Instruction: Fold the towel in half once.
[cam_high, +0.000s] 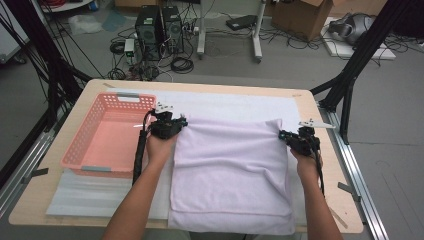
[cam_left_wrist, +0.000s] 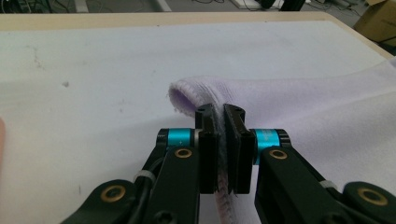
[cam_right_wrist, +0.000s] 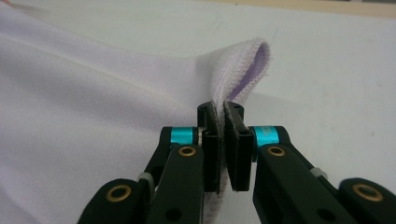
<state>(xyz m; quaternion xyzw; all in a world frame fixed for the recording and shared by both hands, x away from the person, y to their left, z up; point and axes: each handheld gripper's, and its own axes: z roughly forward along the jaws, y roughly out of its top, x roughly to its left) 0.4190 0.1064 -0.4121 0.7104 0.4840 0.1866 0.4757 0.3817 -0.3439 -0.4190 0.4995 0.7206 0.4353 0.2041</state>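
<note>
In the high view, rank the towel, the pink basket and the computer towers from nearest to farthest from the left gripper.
1. Towel: its far left corner is clamped in the left gripper.
2. Pink basket: just left of it.
3. Computer towers: on the floor beyond the table.

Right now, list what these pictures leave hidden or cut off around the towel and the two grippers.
- Towel: near edge cut off by the high view's bottom border.
- Towel edge inside the left gripper: covered by its closed jaws.
- Same at the right gripper.
- Basket floor: partly behind the left forearm, high view.
</note>
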